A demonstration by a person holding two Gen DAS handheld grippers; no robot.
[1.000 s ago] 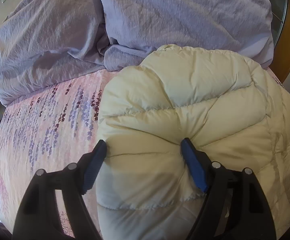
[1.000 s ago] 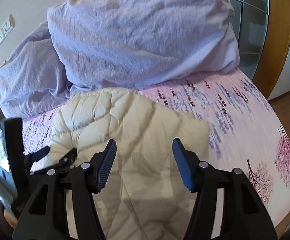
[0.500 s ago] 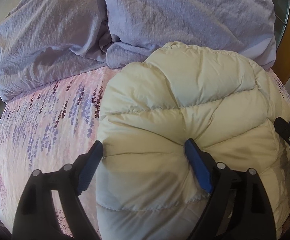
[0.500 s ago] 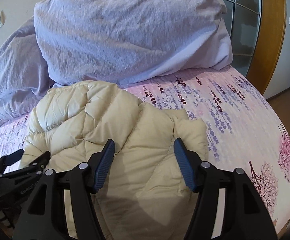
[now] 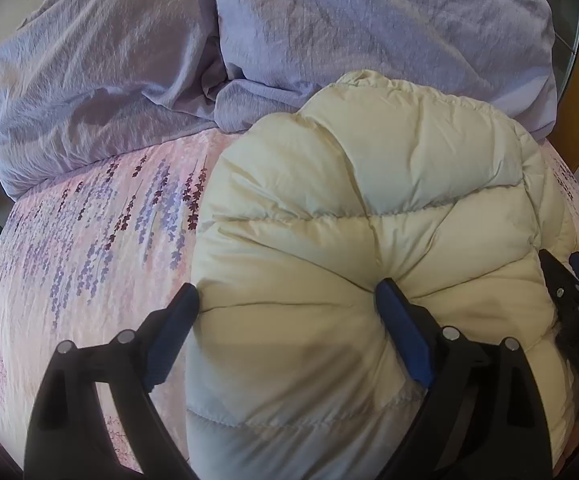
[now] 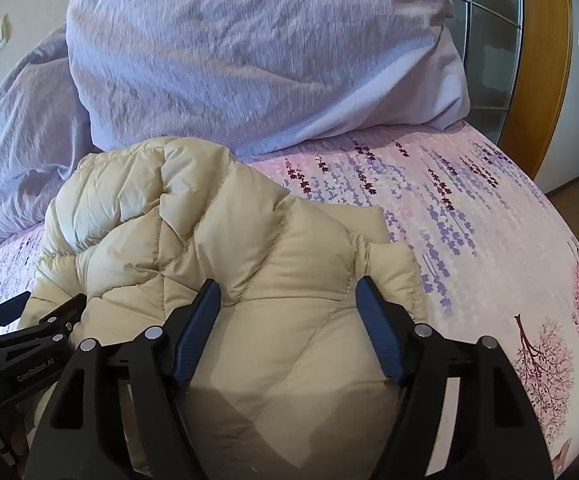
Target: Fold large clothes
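1. A cream quilted down jacket (image 5: 369, 208) lies bunched on a bed, on a pink bedsheet (image 5: 89, 248) printed with purple flower sprays. In the right wrist view the jacket (image 6: 217, 248) sits toward the near left part of the bed.
2. Behind the jacket, a crumpled lavender duvet (image 5: 101, 72) is heaped at the far side of the bed, and its nearest folds touch the jacket's far edge.
3. The left gripper (image 5: 289, 308) points steeply down at the jacket. Its jaws are opening and stand wide, with a puffed section of the jacket bulging between them. The right blue pad dents the fabric, while the left pad sits at the jacket's edge, so there is no firm pinch.
4. The right gripper (image 6: 289, 304) also angles down over the jacket. Its jaws are opening, with padded fabric lying between the blue pads, which do not squeeze it.
5. Each gripper shows at the edge of the other's view, and the two are close together over the same garment.
6. A wooden door frame (image 6: 545, 60) stands at the far right.
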